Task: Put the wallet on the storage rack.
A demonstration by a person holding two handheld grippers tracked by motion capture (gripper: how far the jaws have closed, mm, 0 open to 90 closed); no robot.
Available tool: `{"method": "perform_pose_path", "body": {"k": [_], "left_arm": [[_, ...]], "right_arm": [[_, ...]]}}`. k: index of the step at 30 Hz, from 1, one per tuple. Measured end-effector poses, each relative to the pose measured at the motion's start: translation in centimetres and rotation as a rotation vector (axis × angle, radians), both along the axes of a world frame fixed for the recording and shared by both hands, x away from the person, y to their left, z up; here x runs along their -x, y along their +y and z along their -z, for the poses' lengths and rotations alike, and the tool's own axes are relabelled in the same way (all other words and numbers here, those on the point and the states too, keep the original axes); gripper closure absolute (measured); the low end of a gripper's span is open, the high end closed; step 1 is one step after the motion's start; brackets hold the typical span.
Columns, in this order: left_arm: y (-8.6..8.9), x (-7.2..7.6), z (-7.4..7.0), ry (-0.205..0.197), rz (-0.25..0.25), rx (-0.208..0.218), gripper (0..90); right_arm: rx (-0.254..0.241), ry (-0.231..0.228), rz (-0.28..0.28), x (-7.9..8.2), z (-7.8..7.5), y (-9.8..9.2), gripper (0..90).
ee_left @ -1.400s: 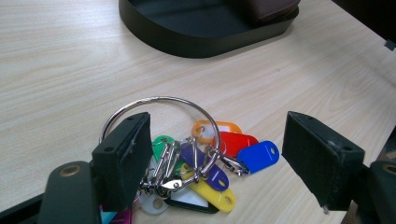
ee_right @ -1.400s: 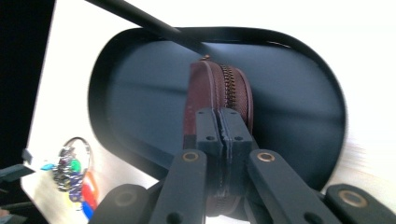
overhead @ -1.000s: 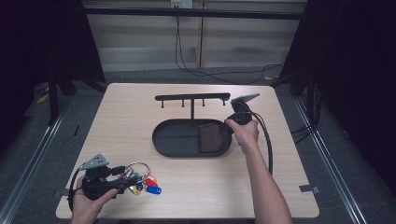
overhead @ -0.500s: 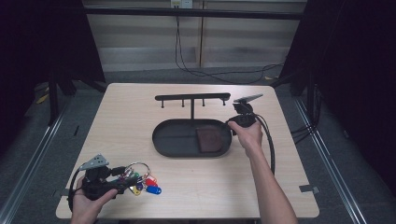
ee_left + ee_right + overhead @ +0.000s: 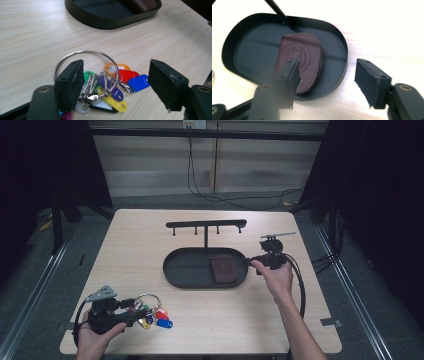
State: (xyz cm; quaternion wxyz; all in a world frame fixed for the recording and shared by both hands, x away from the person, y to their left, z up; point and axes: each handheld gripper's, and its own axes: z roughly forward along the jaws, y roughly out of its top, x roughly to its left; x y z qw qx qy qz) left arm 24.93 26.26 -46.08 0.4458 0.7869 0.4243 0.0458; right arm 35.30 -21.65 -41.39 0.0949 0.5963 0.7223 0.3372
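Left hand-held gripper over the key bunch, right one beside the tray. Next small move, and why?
Probably close the left hand-held gripper on the large steel key ring. Its jaws stand open astride the ring and its bunch of coloured plastic key tags, which lie loose on the wooden table. The dark brown leather pouch already lies in the black oval tray.

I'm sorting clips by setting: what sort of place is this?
Probably a lab or recording studio: a bare wooden table ringed by dark curtains, loose cables on the floor, staged props like the key ring.

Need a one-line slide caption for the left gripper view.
Open left gripper straddling a steel key ring of coloured tags on the wooden table, black tray behind.
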Motion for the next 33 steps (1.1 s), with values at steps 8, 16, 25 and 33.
{"method": "perform_pose_path", "body": {"k": [8,16,25,33], "left_arm": [[0.0,0.0,-0.1,-0.008,-0.024,0.003,32.0],[-0.7,0.0,-0.2,-0.006,0.001,-0.016,33.6],[-0.4,-0.2,-0.1,0.013,0.000,-0.005,33.9],[-0.6,-0.1,-0.1,0.039,0.031,-0.012,42.1]], "right_arm": [[-0.007,-0.062,-0.018,3.0,0.9,-0.6,30.8],[-0.014,-0.086,-0.032,6.2,2.0,-1.3,20.7],[0.006,-0.123,-0.051,9.4,3.1,-1.5,14.4],[0.008,-0.107,-0.077,11.8,4.1,-1.4,15.1]]}}
